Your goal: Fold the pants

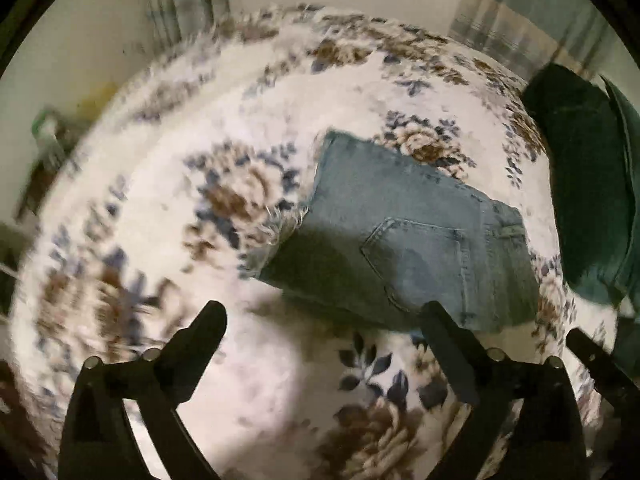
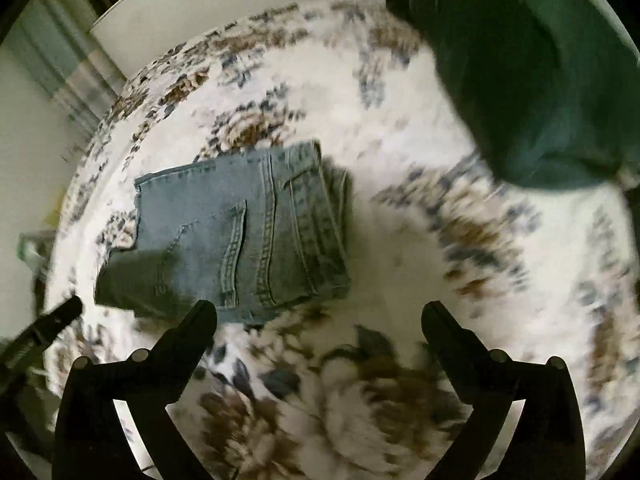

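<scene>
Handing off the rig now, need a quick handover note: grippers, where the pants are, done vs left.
Left gripper: open, holding nothing, above the blanket, just short of the jeans.
Right gripper: open, holding nothing, also just short of the jeans.
Jeans: folded into a compact stack on the floral blanket, back pocket facing up, free of both grippers.
A dark green garment lies apart at the far right.
Done: the fold looks complete.
Left: perhaps tidy the frayed hem at the stack's left edge; images are blurred, so check.
</scene>
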Demonstrator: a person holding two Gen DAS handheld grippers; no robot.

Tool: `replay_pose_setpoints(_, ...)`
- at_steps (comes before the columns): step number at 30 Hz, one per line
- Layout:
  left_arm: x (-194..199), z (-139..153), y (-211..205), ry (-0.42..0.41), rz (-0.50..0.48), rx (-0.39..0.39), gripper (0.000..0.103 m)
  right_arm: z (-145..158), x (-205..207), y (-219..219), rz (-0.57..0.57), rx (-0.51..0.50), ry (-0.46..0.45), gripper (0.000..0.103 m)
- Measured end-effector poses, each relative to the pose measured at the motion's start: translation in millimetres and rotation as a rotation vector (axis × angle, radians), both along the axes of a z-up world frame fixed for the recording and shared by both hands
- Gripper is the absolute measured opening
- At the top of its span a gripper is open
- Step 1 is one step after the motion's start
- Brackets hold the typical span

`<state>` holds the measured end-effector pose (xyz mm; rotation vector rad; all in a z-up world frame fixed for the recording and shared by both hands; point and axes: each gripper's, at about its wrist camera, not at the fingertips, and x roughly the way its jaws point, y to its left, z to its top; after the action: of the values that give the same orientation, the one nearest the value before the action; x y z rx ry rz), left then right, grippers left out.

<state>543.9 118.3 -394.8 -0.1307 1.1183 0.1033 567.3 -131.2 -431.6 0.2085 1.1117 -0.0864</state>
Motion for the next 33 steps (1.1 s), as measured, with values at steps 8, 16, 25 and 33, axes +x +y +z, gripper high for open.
replay_pose_setpoints(8, -61, 100, -24, -0.134, -0.036, 0.064, 0.1, 125, -90, 5, 0.006, -0.125, -0.134, 0.103)
replay_pose_setpoints(16, -157, 205, -45, -0.279, -0.067, 0.107, 0.1, 251, -207, 2, 0.034, -0.135, -0.261, 0.103)
replay_pose_setpoints(25, -272, 292, -60, -0.385, -0.08, 0.119, 0.1, 362, -349, 1, 0.062, -0.129, -0.393, 0.103)
replay_pose_setpoints(33, -340, 336, -62, -0.423, -0.091, 0.108, 0.1, 435, -450, -2, 0.079, -0.154, -0.478, 0.103)
